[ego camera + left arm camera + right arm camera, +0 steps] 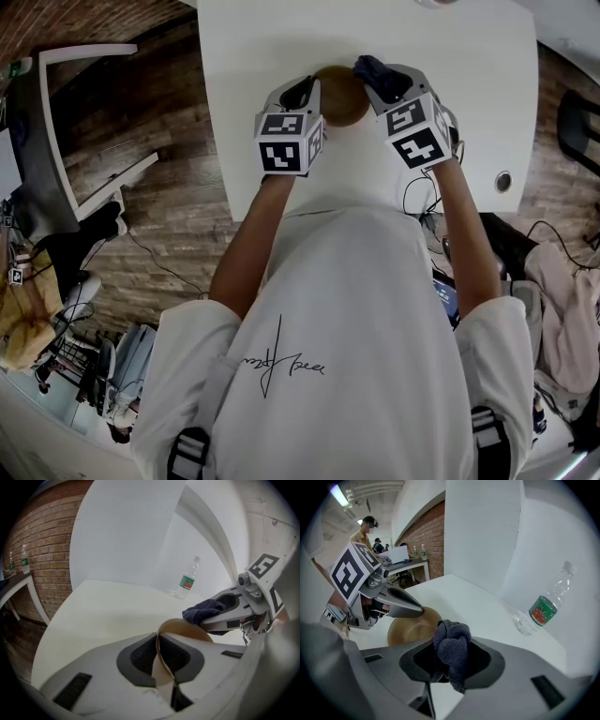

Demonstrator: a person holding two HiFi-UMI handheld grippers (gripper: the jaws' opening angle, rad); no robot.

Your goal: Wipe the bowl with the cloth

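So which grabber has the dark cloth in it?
The right gripper: its jaws clamp the bunched dark cloth. The left gripper pinches the brown bowl by its rim instead.

One white table (469,84) carries one tan bowl (339,94), about midway between its left and right edges, and one clear plastic bottle (188,579) near its far edge. There is one dark cloth (452,651). There are two grippers: one left gripper (158,654) and one right gripper (449,660). Two more bottles (24,558) stand on one side desk (14,581).
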